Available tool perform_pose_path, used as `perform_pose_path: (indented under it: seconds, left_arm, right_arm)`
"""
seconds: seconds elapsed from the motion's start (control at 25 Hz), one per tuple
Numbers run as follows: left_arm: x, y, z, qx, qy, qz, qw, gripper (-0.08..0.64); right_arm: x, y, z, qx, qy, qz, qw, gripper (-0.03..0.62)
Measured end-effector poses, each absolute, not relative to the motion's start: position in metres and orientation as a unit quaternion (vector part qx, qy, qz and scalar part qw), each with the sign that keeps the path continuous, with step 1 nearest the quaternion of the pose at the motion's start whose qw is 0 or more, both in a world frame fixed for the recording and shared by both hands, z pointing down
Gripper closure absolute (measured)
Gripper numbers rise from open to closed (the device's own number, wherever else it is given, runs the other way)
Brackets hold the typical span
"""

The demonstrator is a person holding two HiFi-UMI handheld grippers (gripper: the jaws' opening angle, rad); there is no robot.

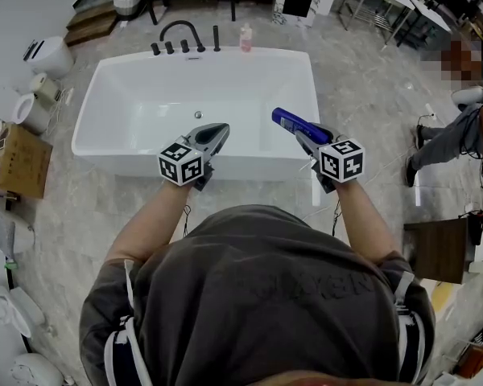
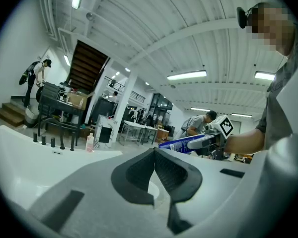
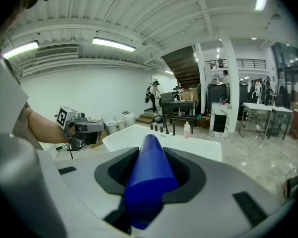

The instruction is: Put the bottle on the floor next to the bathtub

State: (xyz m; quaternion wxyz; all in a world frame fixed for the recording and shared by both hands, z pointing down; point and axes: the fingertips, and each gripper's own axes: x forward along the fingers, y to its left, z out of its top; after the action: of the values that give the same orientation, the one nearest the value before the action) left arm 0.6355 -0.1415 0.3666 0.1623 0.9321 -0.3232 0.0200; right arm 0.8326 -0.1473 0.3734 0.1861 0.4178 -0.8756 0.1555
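While the blue bottle hangs in the air over the near right part of the bathtub, it is nowhere close to the floor where it belongs. The right hand-held gripper is clamped round it. In the right gripper view the dark pads press on both sides of its round body, which lies lengthwise along the jaws and juts out past their tips. The left hand-held gripper hovers over the tub's near rim with its jaws closed tip to tip and nothing between them.

The main risk is likely a slip. The body looks smooth and rounded and is gripped along its length, so a slackening of the jaws or a steep downward tilt could let it slide forward and drop into the white basin rather than beside it.

A second risk lies in the setting down. Because the bottle points along the jaws, it would probably have to be turned upright before release, and if let go at a slant on the hard marbled floor it could topple and roll.

Swinging right across the rim may also knock the bottle against the tub's edge.
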Motion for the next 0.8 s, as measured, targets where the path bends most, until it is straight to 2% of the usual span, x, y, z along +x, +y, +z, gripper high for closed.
perform_pose_path:
  seconds: [0.44, 0.8]
  left_arm:
    - [0.683, -0.124, 0.374, 0.911, -0.368, 0.052, 0.179, 0.555]
    - [0.613, -0.120, 0.387, 0.899, -0.391, 0.055, 0.190, 0.554]
  right_arm:
    - [0.886, -0.151, 0.398, 0.389, -0.888, 0.146, 0.198, 0.454]
    - [0.813, -0.154, 0.421, 0.344, -0.901, 0.138, 0.223, 0.454]
